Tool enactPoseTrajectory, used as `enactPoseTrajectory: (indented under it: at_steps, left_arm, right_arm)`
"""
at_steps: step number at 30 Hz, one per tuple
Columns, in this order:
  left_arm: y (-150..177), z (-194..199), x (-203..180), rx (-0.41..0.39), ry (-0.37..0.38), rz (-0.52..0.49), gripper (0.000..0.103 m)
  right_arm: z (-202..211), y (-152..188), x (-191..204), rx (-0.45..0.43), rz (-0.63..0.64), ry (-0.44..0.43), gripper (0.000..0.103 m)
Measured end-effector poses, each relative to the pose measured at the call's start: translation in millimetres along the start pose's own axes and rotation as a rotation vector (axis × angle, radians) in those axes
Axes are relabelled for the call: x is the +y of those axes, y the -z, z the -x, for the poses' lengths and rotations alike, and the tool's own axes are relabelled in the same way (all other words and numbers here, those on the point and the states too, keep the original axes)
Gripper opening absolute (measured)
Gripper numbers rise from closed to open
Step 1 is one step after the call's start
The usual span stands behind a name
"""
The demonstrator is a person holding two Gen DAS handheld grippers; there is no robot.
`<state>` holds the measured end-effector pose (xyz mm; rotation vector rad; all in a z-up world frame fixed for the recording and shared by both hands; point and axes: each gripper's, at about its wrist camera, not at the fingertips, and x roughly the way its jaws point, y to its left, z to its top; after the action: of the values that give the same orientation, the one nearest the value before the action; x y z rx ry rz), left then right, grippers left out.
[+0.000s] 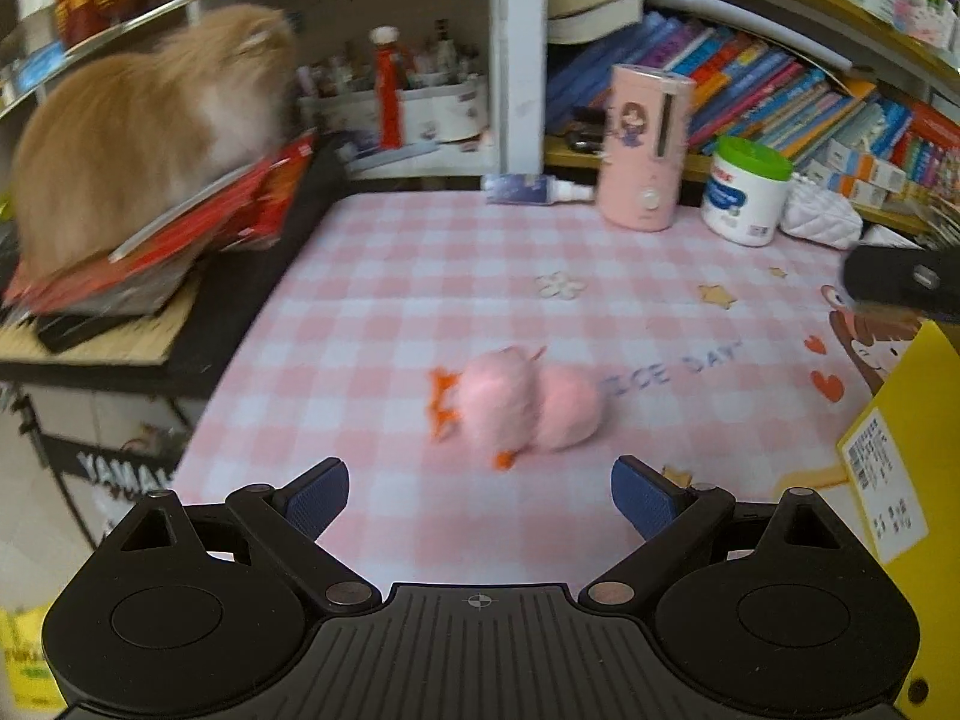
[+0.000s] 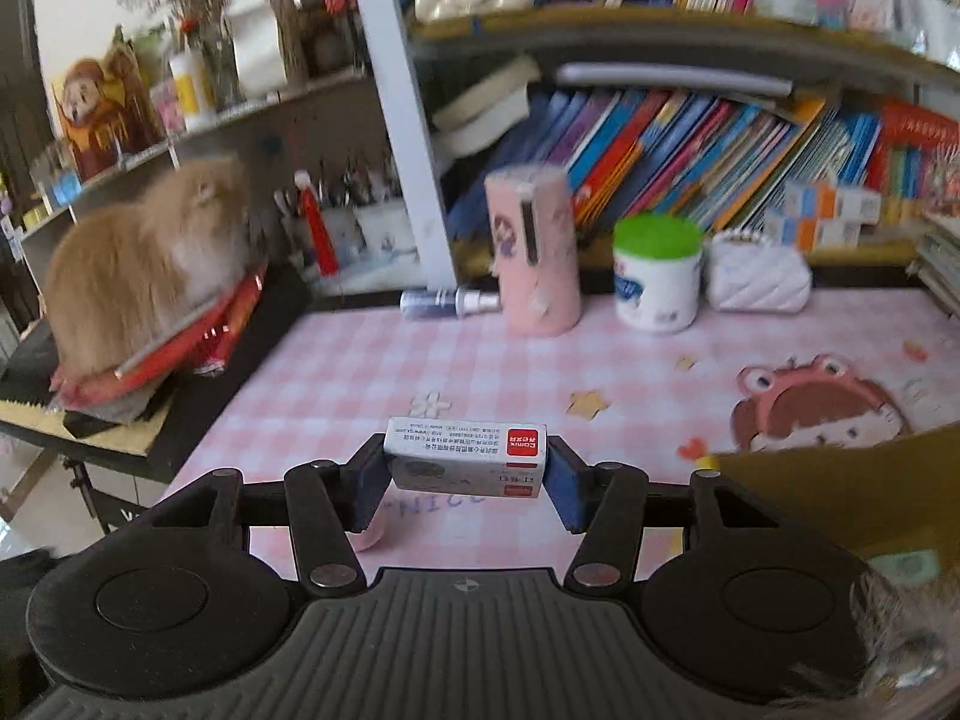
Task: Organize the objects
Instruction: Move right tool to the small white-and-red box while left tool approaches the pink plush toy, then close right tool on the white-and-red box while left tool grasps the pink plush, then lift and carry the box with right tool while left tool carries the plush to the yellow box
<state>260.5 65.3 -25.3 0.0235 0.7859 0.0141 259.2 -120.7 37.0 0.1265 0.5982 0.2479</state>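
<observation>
A pink plush toy (image 1: 522, 405) with orange feet lies on the pink checked desk mat (image 1: 420, 276), just ahead of my left gripper (image 1: 480, 501), which is open and empty above the mat. My right gripper (image 2: 467, 480) is shut on a small white box with a red label (image 2: 467, 456), held crosswise between the blue pads (image 2: 567, 489) above the mat (image 2: 630, 378). A bit of the pink toy (image 2: 367, 534) shows under the right gripper's left finger. The right gripper's dark body shows at the right edge of the left wrist view (image 1: 900, 279).
A yellow cardboard box (image 1: 906, 468) stands at the right, also in the right wrist view (image 2: 840, 492). At the mat's back stand a pink cylinder (image 1: 645, 150), a green-lidded tub (image 1: 747, 192), a spray bottle (image 1: 534, 189) and a white quilted pouch (image 2: 759, 273). A fluffy orange cat (image 1: 138, 126) sits on red books at left.
</observation>
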Motion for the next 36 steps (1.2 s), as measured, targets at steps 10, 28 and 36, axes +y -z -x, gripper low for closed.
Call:
enactPoseTrajectory:
  at_steps: [10, 28, 36]
  left_arm:
    - [-25.0, -64.0, -26.4, 0.033, -0.046, -0.061, 0.096]
    - [-15.9, -38.2, -19.2, 0.003, 0.023, 0.004, 0.091]
    - [10.2, 46.1, 5.7, -0.058, 0.089, 0.055, 0.091]
  right_arm:
    - [23.1, 8.9, -14.5, 0.035, 0.025, -0.029, 0.052]
    - [30.0, 18.2, -19.2, 0.068, 0.078, -0.054, 0.052]
    - [55.6, 30.4, -7.9, 0.044, 0.133, -0.028, 0.052]
